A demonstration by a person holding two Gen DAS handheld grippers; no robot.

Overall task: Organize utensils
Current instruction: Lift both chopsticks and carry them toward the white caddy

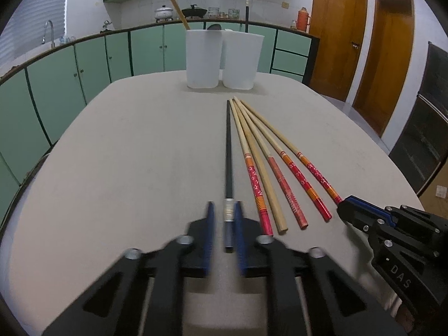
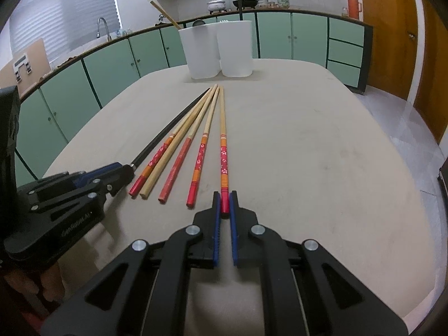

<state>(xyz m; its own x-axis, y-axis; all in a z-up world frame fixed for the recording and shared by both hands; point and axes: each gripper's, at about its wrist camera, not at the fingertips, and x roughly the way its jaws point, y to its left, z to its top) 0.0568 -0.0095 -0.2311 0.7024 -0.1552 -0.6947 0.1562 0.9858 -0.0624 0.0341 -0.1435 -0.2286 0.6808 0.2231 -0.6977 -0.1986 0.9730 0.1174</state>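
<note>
Several chopsticks lie fanned on the grey table point(image 1: 126, 154). My left gripper point(image 1: 224, 210) straddles the butt end of the black chopstick point(image 1: 228, 154); its blue fingers point(image 1: 210, 224) stand a little apart, the right one touching the stick. My right gripper point(image 2: 224, 199) is shut on the red end of the rightmost red-patterned chopstick point(image 2: 223, 154). Between them lie a plain bamboo chopstick point(image 1: 263, 173) and three other red-ended ones point(image 1: 291, 193). Two white cups point(image 1: 202, 58) point(image 1: 241, 60) stand at the far end and hold a wooden stick, a spoon and a dark stick.
Green kitchen cabinets point(image 1: 84, 70) and a counter with pots run behind the table. Wooden doors point(image 1: 333, 42) are at the right. My right gripper also shows in the left wrist view point(image 1: 344, 205); my left gripper shows in the right wrist view point(image 2: 127, 172).
</note>
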